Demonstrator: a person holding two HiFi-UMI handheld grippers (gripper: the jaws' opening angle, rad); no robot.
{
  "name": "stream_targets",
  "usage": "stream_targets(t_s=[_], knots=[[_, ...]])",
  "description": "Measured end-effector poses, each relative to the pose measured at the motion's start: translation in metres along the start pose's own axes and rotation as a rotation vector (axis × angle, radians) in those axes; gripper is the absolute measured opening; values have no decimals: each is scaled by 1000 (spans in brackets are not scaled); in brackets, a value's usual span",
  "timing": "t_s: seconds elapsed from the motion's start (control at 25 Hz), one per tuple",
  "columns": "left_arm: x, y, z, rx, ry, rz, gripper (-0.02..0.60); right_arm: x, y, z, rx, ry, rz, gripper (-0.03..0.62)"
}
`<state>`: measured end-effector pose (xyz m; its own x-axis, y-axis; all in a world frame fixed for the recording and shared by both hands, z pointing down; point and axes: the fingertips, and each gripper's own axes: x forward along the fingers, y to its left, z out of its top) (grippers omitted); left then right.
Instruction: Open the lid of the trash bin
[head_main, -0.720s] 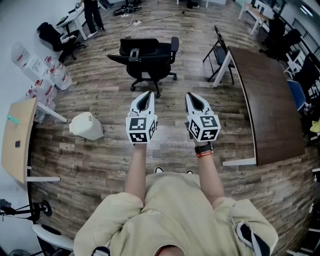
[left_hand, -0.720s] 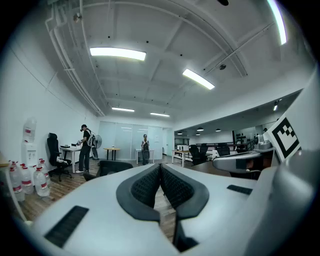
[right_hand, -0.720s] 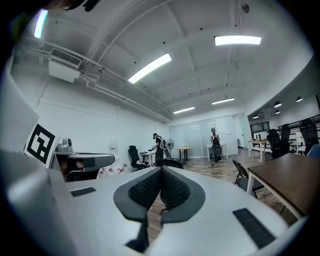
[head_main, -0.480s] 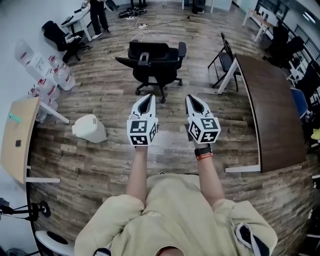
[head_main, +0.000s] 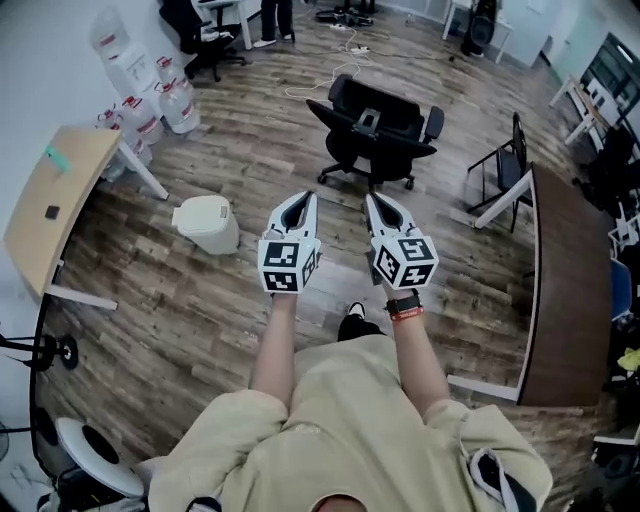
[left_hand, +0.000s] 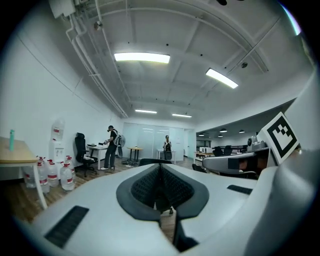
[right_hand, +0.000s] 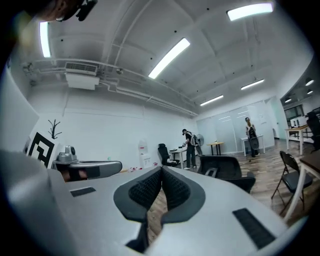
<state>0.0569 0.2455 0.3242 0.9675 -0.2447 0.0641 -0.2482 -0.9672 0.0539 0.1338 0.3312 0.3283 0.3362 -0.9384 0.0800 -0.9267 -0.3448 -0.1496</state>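
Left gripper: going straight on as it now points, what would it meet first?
Probably the black office chair; the left gripper has it behind its shut tips in its own view, though depth is unclear. The trash bin lies off to the left.

Left tongs (head_main: 302, 198): held out ahead of the body, tips forward, jaws pressed together, nothing between them. Right tongs (head_main: 372, 198): alongside the left pair, near but apart, level with it, jaws likewise together and empty. Left forearm (head_main: 272, 345), right forearm (head_main: 417, 350): bare, extended forward, roughly parallel.
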Motion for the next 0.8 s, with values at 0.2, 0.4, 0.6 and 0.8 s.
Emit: stream_targets(t_s=[0.2,0.4,0.6,0.8], knots=[[-8,78,-18,-28,17,142,25,83,47,-19,-9,58,158,15],[-1,165,-30,-49,30,282,25,177,82,-33,-5,94,293,15],[29,255,-38,-68,43,437,25,290,109,-47,20,146,444,15],[71,329,-44,-112,60,567,25,390,126,-53,2,217,592,15]])
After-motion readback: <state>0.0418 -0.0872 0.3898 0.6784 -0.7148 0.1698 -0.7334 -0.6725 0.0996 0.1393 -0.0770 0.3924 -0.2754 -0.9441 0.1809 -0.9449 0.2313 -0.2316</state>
